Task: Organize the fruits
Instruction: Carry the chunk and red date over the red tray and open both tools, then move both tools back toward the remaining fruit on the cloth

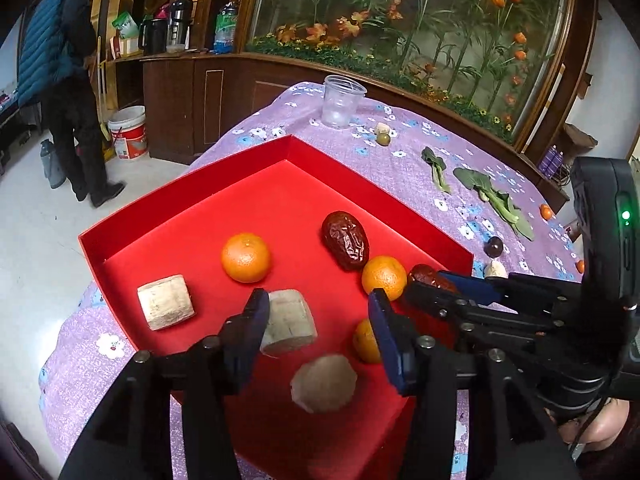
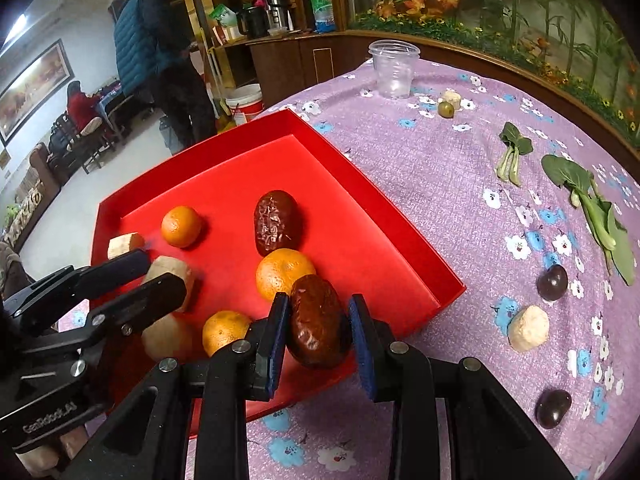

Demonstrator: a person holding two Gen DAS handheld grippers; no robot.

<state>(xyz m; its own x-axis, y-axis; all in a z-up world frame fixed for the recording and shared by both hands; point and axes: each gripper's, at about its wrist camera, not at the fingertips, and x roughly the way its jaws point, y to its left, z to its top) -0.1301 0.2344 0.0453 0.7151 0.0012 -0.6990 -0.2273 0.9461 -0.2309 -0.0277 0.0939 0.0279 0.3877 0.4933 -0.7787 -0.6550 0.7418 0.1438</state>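
The right gripper (image 2: 318,330) pinches a wrinkled, glossy red date (image 2: 318,320) over the red tray's (image 2: 400,216) near edge. Beside it, the left gripper (image 1: 316,320) hangs spread above a pale beige cylindrical chunk (image 1: 322,382), smooth mandarins (image 1: 246,258) ahead.

My right claw (image 2: 318,334) brackets a date (image 2: 318,322); I can't tell if the pads touch it, and its underside is hidden. From my left camera only the date's far tip (image 1: 424,274) shows behind the right fingers. The nearest orange (image 1: 365,341) is half covered by my left claw's pad (image 1: 386,340). The near pale chunk (image 1: 324,383) is blurred. Near left, one chunk (image 2: 40,460) is cut off by the edge.
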